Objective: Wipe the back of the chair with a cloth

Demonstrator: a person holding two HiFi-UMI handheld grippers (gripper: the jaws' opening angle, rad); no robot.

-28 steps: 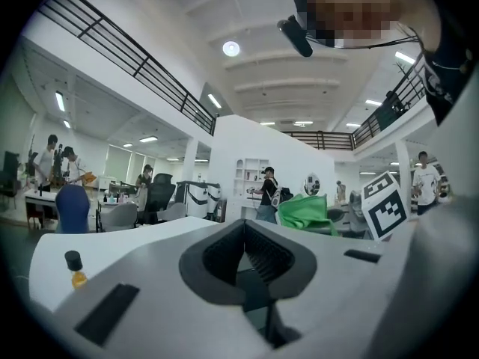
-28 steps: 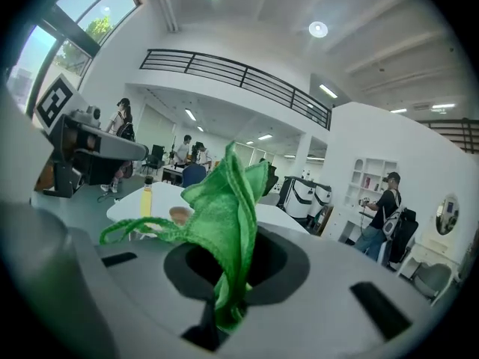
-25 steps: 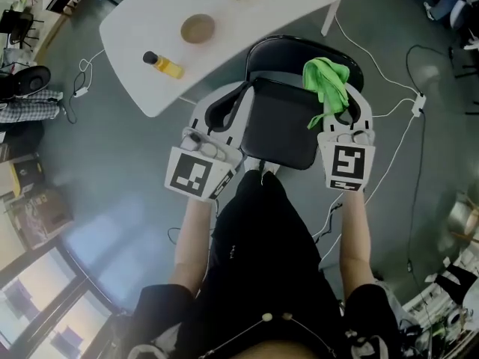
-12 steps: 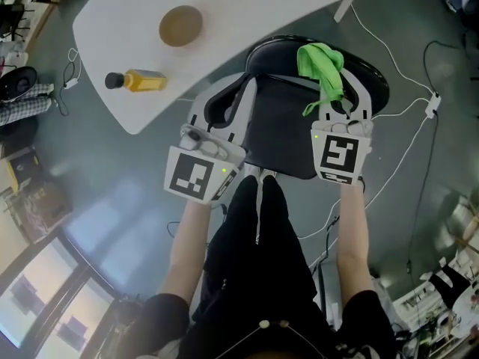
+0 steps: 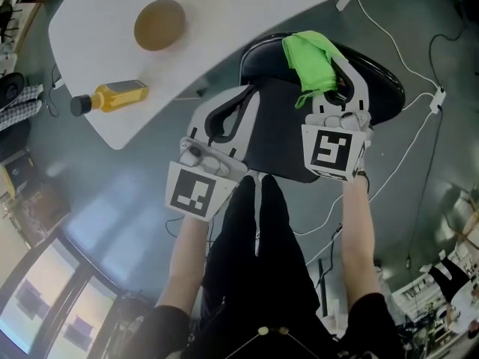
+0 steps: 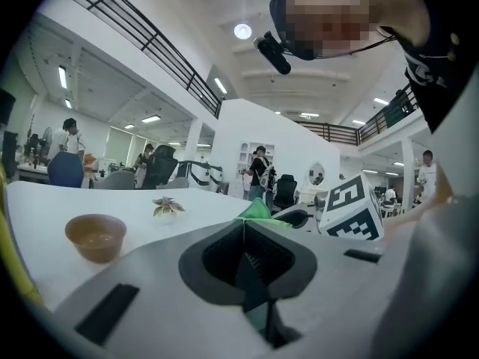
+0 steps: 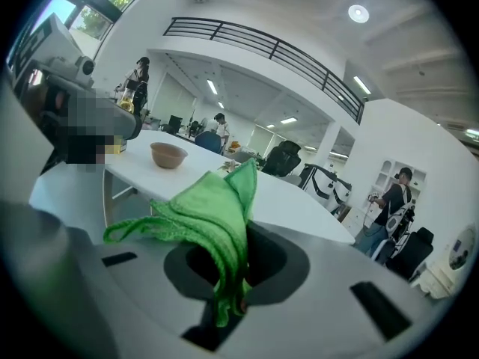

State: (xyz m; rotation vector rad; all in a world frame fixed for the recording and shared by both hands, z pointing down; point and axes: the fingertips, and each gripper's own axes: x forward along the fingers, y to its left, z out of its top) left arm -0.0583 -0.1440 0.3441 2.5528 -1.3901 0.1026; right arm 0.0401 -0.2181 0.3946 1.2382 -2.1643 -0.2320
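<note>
A black chair stands in front of me, its back (image 5: pixel 275 137) nearest and its seat (image 5: pixel 378 84) beyond. My right gripper (image 5: pixel 330 82) is shut on a bright green cloth (image 5: pixel 307 57), held over the right side of the top of the chair's back. In the right gripper view the cloth (image 7: pixel 215 214) bunches up out of the closed jaws of the right gripper (image 7: pixel 231 306). My left gripper (image 5: pixel 241 103) hangs over the left side of the back, shut with nothing in it. In its own view the left gripper (image 6: pixel 245 271) has its jaws together, with the cloth (image 6: pixel 257 210) beyond.
A white table (image 5: pixel 112 129) lies past the chair, with a brown bowl (image 5: pixel 159 24) and a yellow bottle (image 5: pixel 112 96) lying on its side. White cables (image 5: pixel 421 122) run over the grey floor at the right. People and office chairs stand far off.
The head view has swung, so the table and bottle slide left. Both grippers have edged forward over the chair's back, and the cloth has gone with the right one.
</note>
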